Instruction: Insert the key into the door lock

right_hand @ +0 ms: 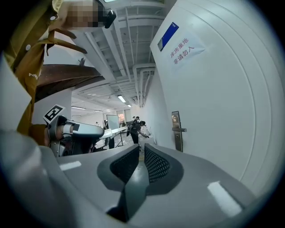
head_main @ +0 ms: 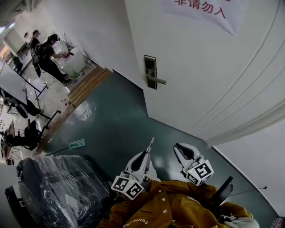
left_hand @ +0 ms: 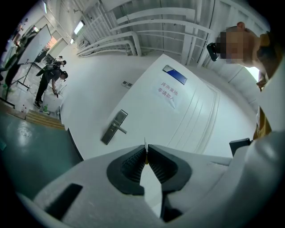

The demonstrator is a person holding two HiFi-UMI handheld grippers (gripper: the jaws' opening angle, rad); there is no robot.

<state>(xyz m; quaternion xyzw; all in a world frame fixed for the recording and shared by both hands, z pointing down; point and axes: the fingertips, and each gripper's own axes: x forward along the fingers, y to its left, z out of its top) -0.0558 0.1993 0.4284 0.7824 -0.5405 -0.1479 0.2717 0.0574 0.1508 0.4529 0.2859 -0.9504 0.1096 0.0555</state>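
The white door (head_main: 213,75) carries a metal lock plate with a lever handle (head_main: 151,72), also seen in the left gripper view as the lock plate (left_hand: 114,128) and in the right gripper view as the lock plate (right_hand: 177,132). My left gripper (head_main: 147,153) is shut on a thin key (head_main: 151,143), whose blade tip (left_hand: 145,146) sticks out past the pads. It points level toward the door, well short of the lock. My right gripper (head_main: 179,146) hangs beside it, jaws a narrow gap apart, nothing between the pads (right_hand: 153,162).
A paper sign with red print (head_main: 202,11) hangs on the door. The floor (head_main: 116,124) is dark green. A plastic-wrapped black bundle (head_main: 53,187) sits at lower left. Wooden steps (head_main: 87,84) and people at a white table (head_main: 49,55) are far left.
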